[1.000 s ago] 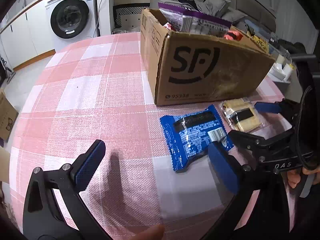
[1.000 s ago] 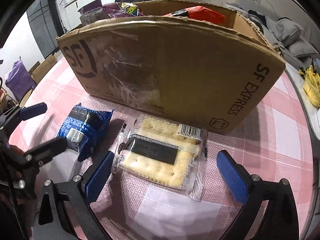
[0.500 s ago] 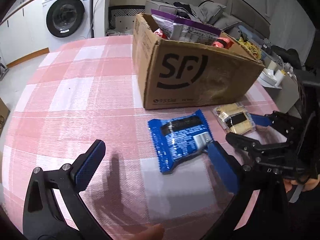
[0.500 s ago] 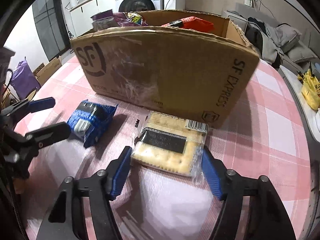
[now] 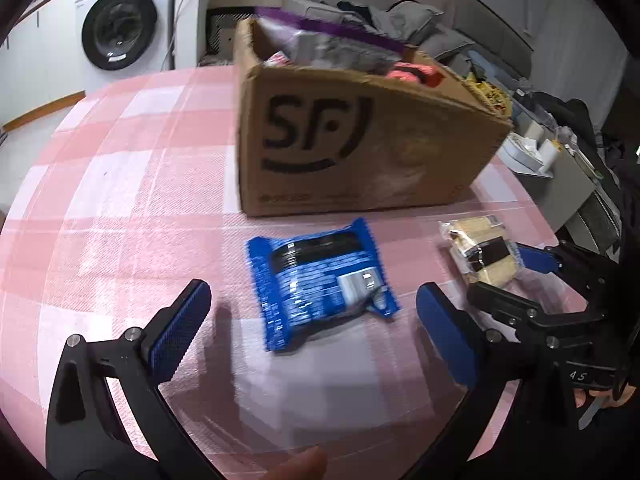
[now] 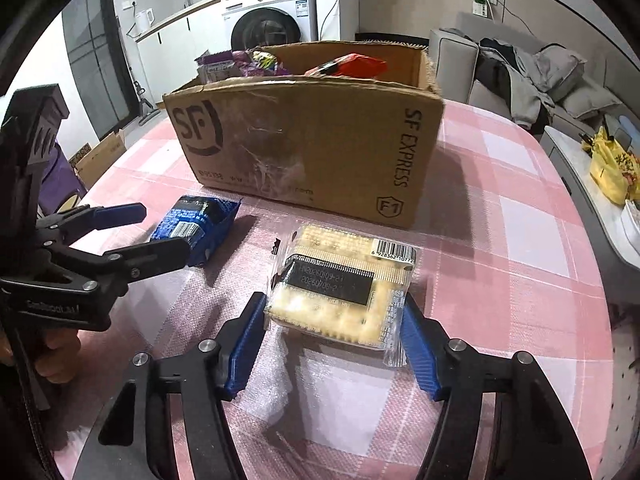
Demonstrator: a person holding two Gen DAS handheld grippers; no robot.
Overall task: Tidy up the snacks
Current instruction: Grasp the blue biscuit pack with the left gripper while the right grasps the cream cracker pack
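One cardboard box stands on the pink checked table, open at the top and printed with a courier logo. Snack bags fill it: a purple-edged bag sticks up at one end and a red-orange packet lies near the other; what lies deeper is hidden by the box walls.

Just in front of the box, two snacks are out. The cracker pack, clear wrap with a black label and a barcode, is pinched at its near end between the blue pads of the right gripper, whose jaws have just been closing onto it. Whether the pack rests on the cloth or is lifted I cannot tell. The blue snack packet lies flat beside it, toward the table's middle, blurred in the left wrist view. The left gripper hangs over it with jaws spread wide, touching nothing.

A fingertip is cut off at the lower edge.
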